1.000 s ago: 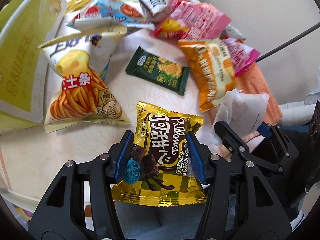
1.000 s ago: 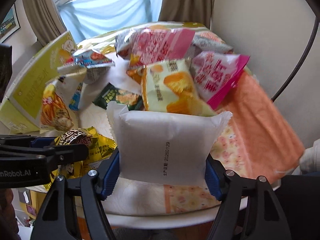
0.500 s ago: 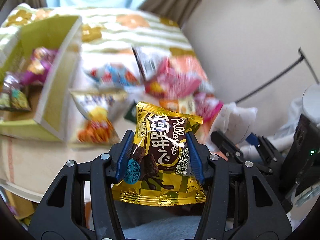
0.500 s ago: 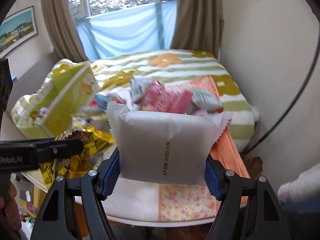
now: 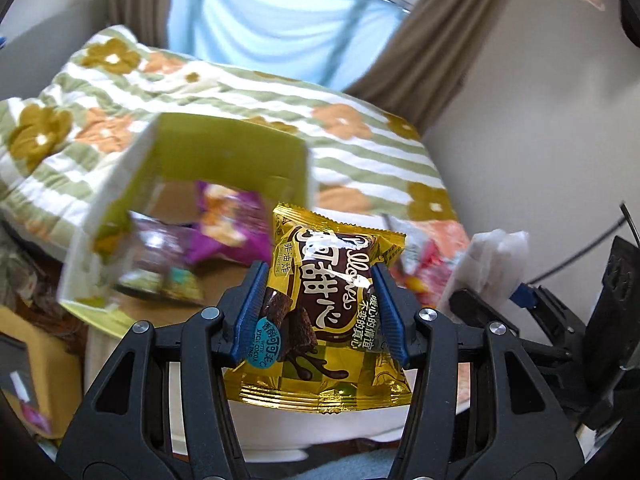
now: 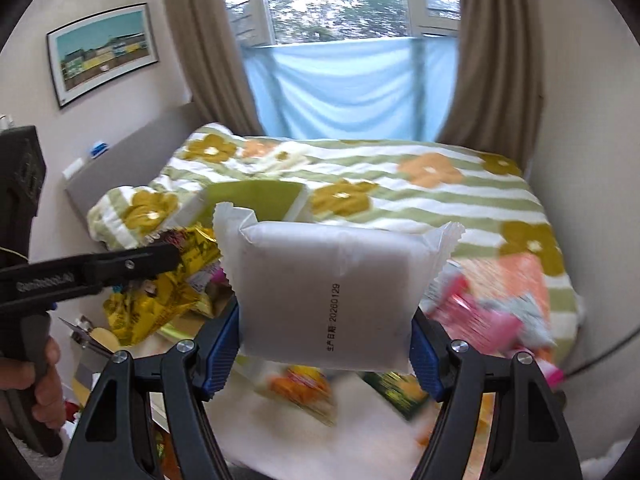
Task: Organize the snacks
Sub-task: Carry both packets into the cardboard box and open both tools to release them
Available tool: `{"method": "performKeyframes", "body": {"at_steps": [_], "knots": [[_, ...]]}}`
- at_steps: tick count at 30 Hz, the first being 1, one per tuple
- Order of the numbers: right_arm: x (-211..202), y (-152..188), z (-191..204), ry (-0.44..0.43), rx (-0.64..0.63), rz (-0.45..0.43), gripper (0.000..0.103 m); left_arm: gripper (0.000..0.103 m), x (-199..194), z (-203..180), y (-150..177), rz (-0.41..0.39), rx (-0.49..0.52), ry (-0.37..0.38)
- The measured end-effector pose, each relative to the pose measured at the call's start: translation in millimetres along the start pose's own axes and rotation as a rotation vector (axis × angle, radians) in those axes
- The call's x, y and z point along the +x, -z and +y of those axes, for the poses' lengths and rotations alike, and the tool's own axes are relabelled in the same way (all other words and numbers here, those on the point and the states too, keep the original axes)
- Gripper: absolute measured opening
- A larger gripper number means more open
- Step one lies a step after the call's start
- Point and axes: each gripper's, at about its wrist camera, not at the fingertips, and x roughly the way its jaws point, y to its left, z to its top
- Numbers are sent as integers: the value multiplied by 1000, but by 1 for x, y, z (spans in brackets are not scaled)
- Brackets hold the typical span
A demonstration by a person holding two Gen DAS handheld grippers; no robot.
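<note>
Lifted off the surface (image 6: pixel 360 432) since a second ago: gold snack pack (image 5: pixel 332 304) clamped in left gripper (image 5: pixel 320 312), white packet (image 6: pixel 326 292) clamped in right gripper (image 6: pixel 324 344).

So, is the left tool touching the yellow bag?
Touching. In the left wrist view the left tool has both blue pads pressed on the sides of the yellow bag, which hangs off the table between them.

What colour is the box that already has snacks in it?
Yellow-green box, with pale side walls; clearest in the left wrist view.
</note>
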Motion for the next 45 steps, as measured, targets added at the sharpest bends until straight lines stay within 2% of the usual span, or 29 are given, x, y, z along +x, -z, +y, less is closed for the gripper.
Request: {"method": "performKeyframes", "body": {"at_steps": [8,12,16,18,19,21,22,25,30,34,41,43,45], "knots": [[58,-19,67,-59,-8,72,70,49,26,95,-18,86,-15,-87],[82,-19,86,-53,19,127,70,49,44,122,-15,132,20,-82],[98,-15,99,-17,44,169,70,50,55,130,-14,146,86,-63],[101,-15,102,-3,57,181,70,59,60,129,-14,152,131,-69],[102,-15,103,2,63,187,70,73,62,129,-15,156,146,-81],[105,-15,103,6,72,198,70,93,64,130,-14,160,161,-101],[107,-15,102,8,75,206,70,95,62,132,-13,156,158,-101],[116,-16,104,6,70,237,70,95,55,139,-11,161,128,-98],[133,-12,109,-45,31,289,70,95,40,155,-4,136,76,-173],[144,-9,113,-90,3,314,71,95,32,162,-5,121,29,-182],[161,-6,113,-126,-6,356,72,95,27,163,-3,100,3,-202],[159,-7,114,-142,-2,347,77,95,25,163,-2,94,-1,-208],[152,-9,114,-176,8,313,90,95,22,162,-2,85,-5,-209]]}}
